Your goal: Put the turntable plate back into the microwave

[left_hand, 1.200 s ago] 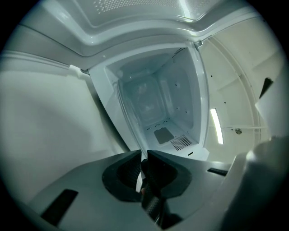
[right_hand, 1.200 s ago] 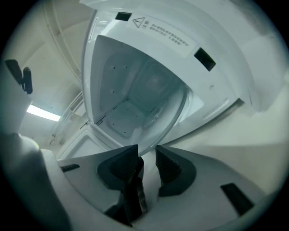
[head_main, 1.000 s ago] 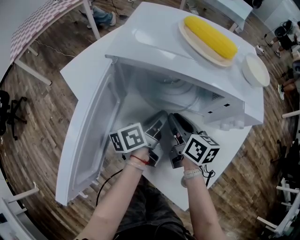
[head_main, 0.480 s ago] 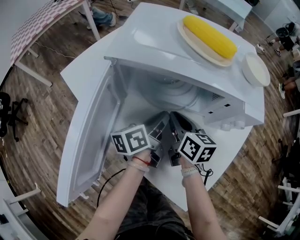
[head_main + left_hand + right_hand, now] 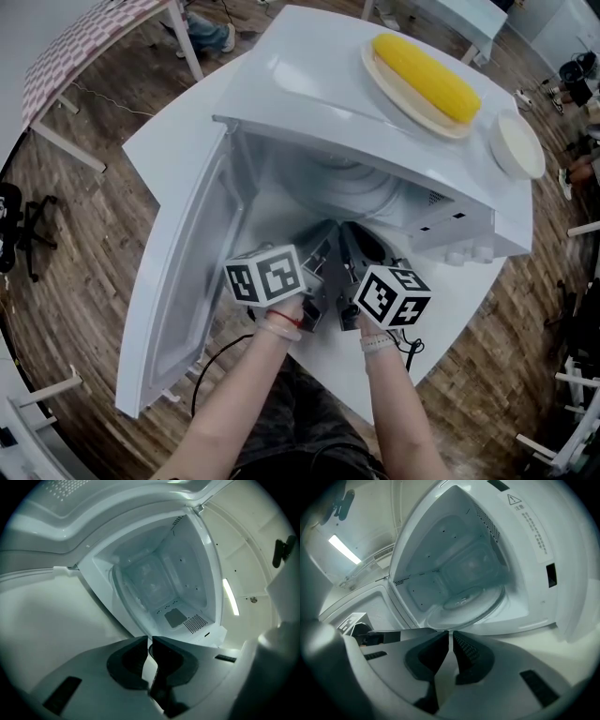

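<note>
Turntable plate (image 5: 464,603) is seated in microwave (image 5: 319,94), twelve o'clock (released, seemingly); left claw (image 5: 150,641) pinched empty, right claw (image 5: 450,634) just closed empty

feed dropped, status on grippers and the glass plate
Left gripper shut, empty. Right gripper empty, jaws just closed further. Glass plate lies inside the microwave. Door open, nothing blocking.
</note>
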The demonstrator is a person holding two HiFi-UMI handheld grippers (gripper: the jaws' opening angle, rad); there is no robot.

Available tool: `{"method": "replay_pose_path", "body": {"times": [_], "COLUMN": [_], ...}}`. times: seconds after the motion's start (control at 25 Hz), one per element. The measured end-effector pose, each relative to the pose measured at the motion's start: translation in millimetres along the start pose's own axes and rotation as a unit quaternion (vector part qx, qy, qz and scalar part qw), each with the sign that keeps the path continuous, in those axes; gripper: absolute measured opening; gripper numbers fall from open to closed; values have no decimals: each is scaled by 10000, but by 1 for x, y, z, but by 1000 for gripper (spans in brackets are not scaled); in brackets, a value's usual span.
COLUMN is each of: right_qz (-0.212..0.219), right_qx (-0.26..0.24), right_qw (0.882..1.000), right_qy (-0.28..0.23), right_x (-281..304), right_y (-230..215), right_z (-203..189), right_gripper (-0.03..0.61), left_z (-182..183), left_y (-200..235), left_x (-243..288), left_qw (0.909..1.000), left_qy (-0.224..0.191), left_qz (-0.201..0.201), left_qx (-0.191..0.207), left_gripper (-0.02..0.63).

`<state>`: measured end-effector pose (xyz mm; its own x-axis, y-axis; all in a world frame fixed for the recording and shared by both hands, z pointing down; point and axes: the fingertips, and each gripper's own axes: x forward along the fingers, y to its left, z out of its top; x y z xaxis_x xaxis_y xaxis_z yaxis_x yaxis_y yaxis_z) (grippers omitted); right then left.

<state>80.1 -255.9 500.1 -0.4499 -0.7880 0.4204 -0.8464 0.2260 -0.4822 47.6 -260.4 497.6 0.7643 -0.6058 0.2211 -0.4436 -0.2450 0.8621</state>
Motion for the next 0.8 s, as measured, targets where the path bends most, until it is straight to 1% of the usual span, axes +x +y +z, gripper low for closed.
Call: {"method": "replay_pose_path", "body": {"times": [0.2, 0.4, 0.8], "right_qz": [-164, -214, -238], "right_qx": [-206, -273, -264], "right_qw": [9995, 9990, 9981], "right_qy": [-180, -267, -507], "right_x": [-3, -4, -9], "right_y": [-2, -4, -4], "right_z": [4, 7, 18], "right_gripper": [46, 46, 44], "left_z": [0, 0, 4], "left_y": [-3, -4, -17], "left_x": [2, 4, 8], "left_qw": [10000, 9999, 9997], "left_qy": [21, -3, -48], "left_qz": [4, -46, -226], "left_qx": [85, 121, 103], "left_gripper": [41, 38, 38]}}
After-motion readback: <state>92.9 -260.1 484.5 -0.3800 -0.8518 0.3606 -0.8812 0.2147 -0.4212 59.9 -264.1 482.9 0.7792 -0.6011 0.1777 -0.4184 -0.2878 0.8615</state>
